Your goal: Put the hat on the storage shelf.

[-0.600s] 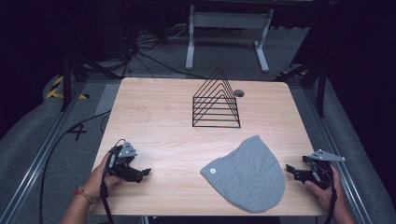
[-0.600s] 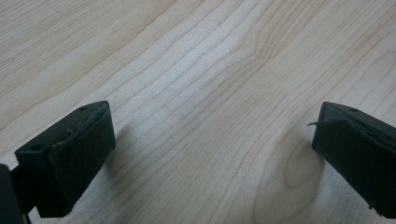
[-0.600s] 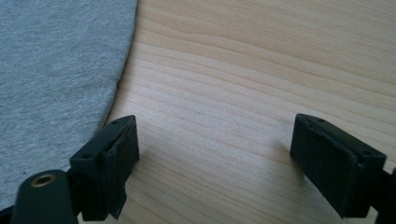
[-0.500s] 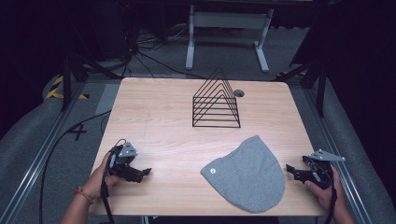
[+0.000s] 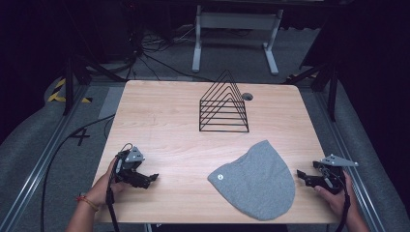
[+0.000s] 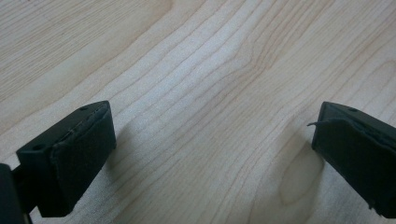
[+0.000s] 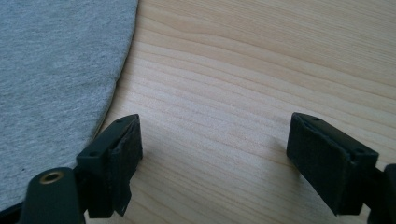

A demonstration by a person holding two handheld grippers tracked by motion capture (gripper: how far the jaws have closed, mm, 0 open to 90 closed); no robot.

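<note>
wooden table (image 5: 159, 116): grey cap (image 5: 258, 179), black wire rack (image 5: 224, 104)

A black "4" is marked on the grey floor (image 5: 58, 159) at about nine o'clock from the table (image 5: 164, 121), while the small round white tag on the grey cloth (image 5: 258, 181) is too small to read.

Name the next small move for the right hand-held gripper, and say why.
Probably ease the right hand-held gripper toward the grey cloth's near edge: its jaws stand open over bare table, the cloth lies flat just beside them, and nothing is held.
</note>
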